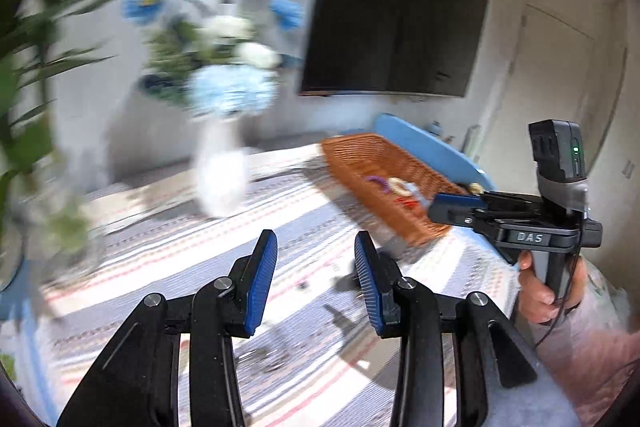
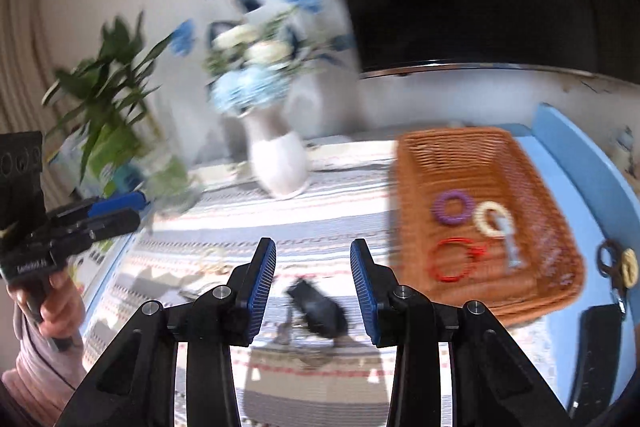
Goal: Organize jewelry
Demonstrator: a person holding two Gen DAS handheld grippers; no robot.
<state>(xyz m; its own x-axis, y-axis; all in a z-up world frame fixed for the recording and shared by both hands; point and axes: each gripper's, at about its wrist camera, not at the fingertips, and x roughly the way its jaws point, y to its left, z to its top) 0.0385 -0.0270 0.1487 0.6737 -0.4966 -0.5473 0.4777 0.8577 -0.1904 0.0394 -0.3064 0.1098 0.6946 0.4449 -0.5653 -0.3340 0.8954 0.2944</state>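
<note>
Motion blur smears the blue-and-white flowers (image 1: 224, 67) and white vase (image 1: 222, 179) at 11 o'clock in the left wrist view; the palm leaves (image 1: 36, 39) at 9 o'clock run off the edge. In the right wrist view, the wicker basket (image 2: 480, 163) at 2 o'clock is blurred, and a pale blue item (image 2: 510, 239) beside its cream ring (image 2: 490, 219) cannot be identified. A dark object (image 2: 316, 307) on the counter (image 2: 320, 227) between the claw fingers stays unclear.

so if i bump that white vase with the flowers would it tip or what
Probably yes: the white vase looks tall and narrow-based, with a wide bouquet making it top-heavy. It looks like ceramic, so likely fragile and smooth to grip.
</note>
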